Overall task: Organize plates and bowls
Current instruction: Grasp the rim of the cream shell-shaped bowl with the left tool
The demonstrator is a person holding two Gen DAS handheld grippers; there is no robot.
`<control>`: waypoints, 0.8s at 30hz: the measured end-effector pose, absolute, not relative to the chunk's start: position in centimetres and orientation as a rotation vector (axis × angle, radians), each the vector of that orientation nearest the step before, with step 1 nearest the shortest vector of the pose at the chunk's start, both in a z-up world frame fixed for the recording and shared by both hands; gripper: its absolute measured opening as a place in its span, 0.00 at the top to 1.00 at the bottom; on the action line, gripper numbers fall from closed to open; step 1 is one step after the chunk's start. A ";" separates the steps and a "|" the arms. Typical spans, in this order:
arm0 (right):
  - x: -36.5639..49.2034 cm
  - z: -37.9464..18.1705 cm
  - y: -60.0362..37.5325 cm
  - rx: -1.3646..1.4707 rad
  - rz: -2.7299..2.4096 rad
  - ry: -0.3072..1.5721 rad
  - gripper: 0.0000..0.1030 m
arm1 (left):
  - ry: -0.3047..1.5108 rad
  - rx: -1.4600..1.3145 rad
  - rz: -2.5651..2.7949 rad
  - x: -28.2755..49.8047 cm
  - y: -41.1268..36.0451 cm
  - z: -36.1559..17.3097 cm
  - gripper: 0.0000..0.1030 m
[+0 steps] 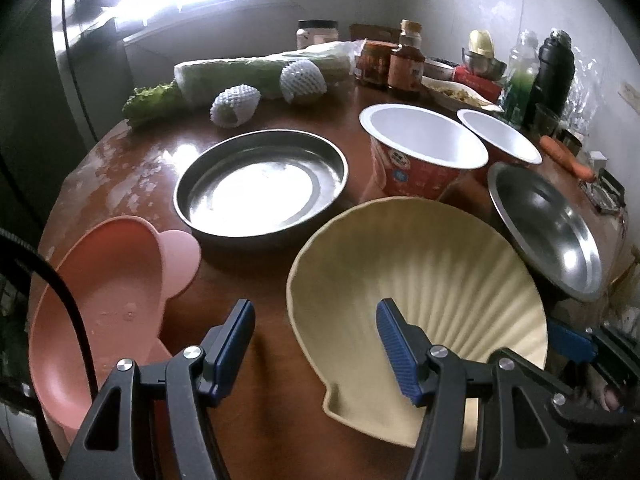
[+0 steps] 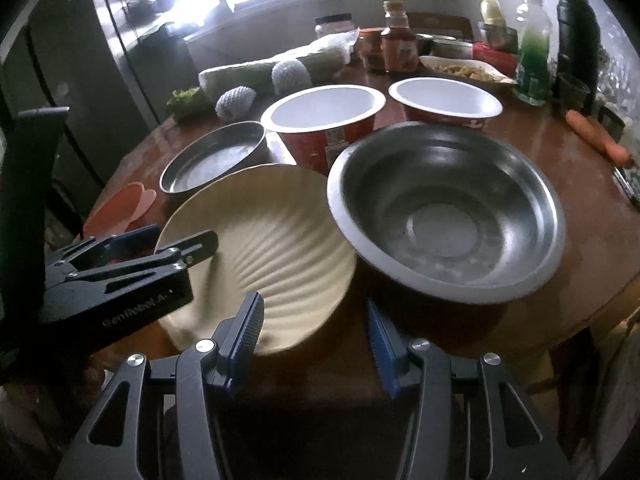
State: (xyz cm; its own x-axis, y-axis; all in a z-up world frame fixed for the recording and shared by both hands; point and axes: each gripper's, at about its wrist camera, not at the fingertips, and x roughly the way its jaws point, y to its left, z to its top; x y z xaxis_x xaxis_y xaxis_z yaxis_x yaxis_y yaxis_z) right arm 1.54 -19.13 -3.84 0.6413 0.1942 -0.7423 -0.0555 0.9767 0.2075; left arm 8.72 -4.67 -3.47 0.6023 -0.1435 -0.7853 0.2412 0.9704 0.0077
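Note:
A cream shell-shaped plate (image 1: pixel 432 280) lies at the near edge of the round wooden table (image 1: pixel 260 280); it also shows in the right wrist view (image 2: pixel 276 240). My left gripper (image 1: pixel 314 328) is open, its right finger over the plate's near rim, its left finger over bare table. A pink bear-eared bowl (image 1: pixel 108 292) sits left, a flat steel pan (image 1: pixel 260 184) behind, a steel bowl (image 2: pixel 444 212) right. Two red paper bowls (image 2: pixel 324 116) (image 2: pixel 444 100) stand further back. My right gripper (image 2: pixel 316 324) is open and empty, before the gap between shell plate and steel bowl.
Cabbage (image 1: pixel 256 68), foam-netted fruits (image 1: pixel 236 106), jars and sauce bottles (image 1: pixel 406 60), a food dish (image 2: pixel 464 68), a green bottle (image 2: pixel 532 52), a black flask (image 2: pixel 576 28) and a carrot (image 2: pixel 600 136) crowd the table's far and right sides.

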 end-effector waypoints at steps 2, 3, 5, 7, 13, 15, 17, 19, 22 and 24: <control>1.6 -3.8 -18.9 0.156 0.146 0.853 0.55 | 0.896 0.114 -0.243 8.5 -4.8 -3.4 0.41; 1.6 -3.8 -18.8 0.149 0.150 0.850 0.57 | 0.896 0.111 -0.251 8.4 -4.8 -3.5 0.45; 1.5 -3.8 -18.5 0.135 0.152 0.842 0.61 | 0.894 0.108 -0.268 8.2 -4.9 -3.4 0.53; 1.5 -3.8 -18.4 0.124 0.153 0.835 0.63 | 0.889 0.114 -0.264 8.1 -5.0 -3.3 0.54; 1.3 -3.6 -18.3 0.119 0.162 0.838 0.65 | 0.870 0.125 -0.243 7.2 -4.8 -2.6 0.56; 1.1 -3.3 -18.0 0.114 0.171 0.832 0.65 | 0.859 0.121 -0.238 6.7 -4.3 -2.2 0.56; 0.9 -3.0 -17.6 0.107 0.179 0.829 0.65 | 0.851 0.111 -0.233 6.3 -3.8 -1.7 0.56; 0.7 -2.6 -17.2 0.101 0.190 0.822 0.65 | 0.842 0.102 -0.223 5.9 -3.2 -1.2 0.56; 0.4 -1.8 -16.2 0.084 0.214 0.808 0.65 | 0.817 0.084 -0.192 5.1 -1.9 -0.2 0.56; 0.3 -1.3 -15.3 0.064 0.233 0.797 0.65 | 0.802 0.073 -0.173 4.8 -1.0 0.4 0.56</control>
